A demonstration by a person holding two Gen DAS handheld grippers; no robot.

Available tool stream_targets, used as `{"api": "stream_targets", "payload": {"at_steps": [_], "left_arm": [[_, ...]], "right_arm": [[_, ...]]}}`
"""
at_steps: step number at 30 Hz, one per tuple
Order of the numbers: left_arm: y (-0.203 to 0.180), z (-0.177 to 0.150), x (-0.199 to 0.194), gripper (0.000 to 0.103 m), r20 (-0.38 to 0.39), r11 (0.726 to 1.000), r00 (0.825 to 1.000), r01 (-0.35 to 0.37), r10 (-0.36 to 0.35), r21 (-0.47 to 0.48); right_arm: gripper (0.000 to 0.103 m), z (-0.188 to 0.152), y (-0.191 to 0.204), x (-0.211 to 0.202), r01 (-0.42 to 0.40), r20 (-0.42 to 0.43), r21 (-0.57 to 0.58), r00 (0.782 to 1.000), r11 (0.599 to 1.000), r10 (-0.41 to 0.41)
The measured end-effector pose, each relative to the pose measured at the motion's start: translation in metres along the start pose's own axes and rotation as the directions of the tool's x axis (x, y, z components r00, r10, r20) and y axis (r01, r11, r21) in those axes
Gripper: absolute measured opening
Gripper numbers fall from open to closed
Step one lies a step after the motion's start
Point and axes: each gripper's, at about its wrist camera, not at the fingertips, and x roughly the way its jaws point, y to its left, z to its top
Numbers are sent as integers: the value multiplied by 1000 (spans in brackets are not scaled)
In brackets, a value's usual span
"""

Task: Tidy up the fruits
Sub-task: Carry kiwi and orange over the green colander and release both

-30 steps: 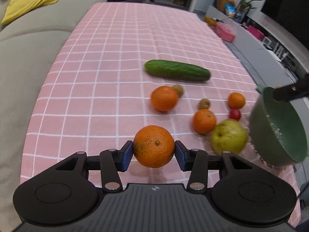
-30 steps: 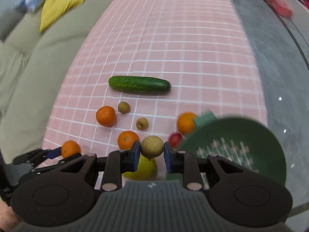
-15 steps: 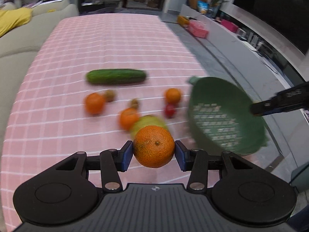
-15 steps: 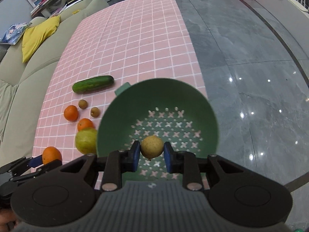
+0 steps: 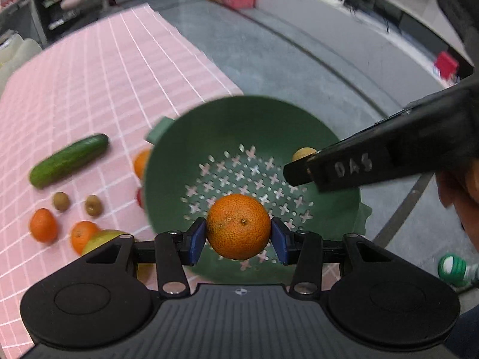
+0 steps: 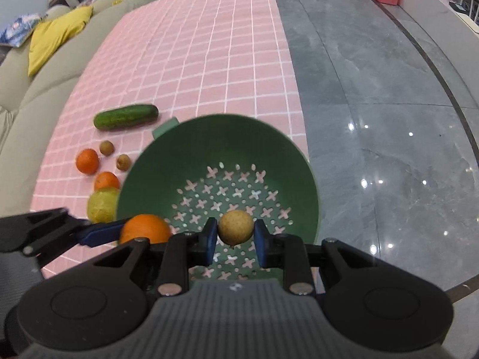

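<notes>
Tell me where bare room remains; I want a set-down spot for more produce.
The pink checked tablecloth beyond the dark green cucumber is bare. The green perforated colander's floor is bare too. Crowded: the strip left of the colander, with oranges, small brown fruits and a yellow-green apple.

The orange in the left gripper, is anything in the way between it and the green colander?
Nothing visible blocks it. The orange, held by the left gripper, hangs over the open green colander. The right gripper, holding a small tan fruit, is off to one side.
</notes>
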Motion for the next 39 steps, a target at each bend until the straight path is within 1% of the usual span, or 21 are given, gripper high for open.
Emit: {"api": "stream_targets", "payload": {"at_steps": [4, 9, 13, 15, 18, 20, 23, 26, 27, 29, 30, 33, 39], "left_arm": [[-4, 1, 20, 52, -51, 999, 999, -9, 11, 31], [-5, 0, 32, 52, -82, 999, 997, -4, 7, 41], [-2, -3, 41, 52, -106, 1000, 994, 13, -12, 13], [0, -4, 44, 53, -98, 1000, 995, 9, -7, 18], [0, -4, 42, 53, -91, 1000, 996, 12, -10, 19], [0, -3, 41, 53, -90, 1000, 996, 14, -12, 16], [2, -2, 39, 53, -91, 1000, 996, 21, -20, 5], [2, -2, 36, 54, -89, 1000, 996, 13, -13, 0], [2, -2, 36, 58, -90, 1000, 996, 6, -6, 1], [2, -2, 34, 60, -89, 1000, 996, -1, 1, 2], [3, -1, 31, 64, -76, 1000, 997, 0, 0, 0], [5, 2, 20, 71, -38, 1000, 999, 6, -6, -10], [6, 4, -9, 71, 23, 1000, 1000, 18, -17, -25]], "right_arm": [[22, 0, 0, 14, 11, -36, -18, 999, 1000, -12], [22, -2, 4, 26, 24, -73, -40, 997, 999, -27], [22, -7, 6, 36, 27, -120, -59, 992, 998, -34], [22, -9, 7, 40, 36, -135, -78, 990, 996, -47], [22, -9, 7, 42, 20, -148, -77, 989, 997, -32], [23, -10, 8, 43, 24, -162, -84, 986, 996, -37], [23, -9, 9, 43, 31, -159, -86, 986, 996, -45], [24, -8, 8, 42, 30, -158, -79, 986, 996, -42], [26, -8, 8, 42, 32, -156, -77, 987, 996, -44], [32, -6, 6, 40, 34, -150, -71, 988, 997, -45], [34, -6, 6, 39, 34, -145, -65, 988, 997, -43], [34, -3, 4, 33, 27, -126, -51, 991, 998, -34], [34, -3, -3, 3, -13, -40, 26, 999, 1000, 14]]}}
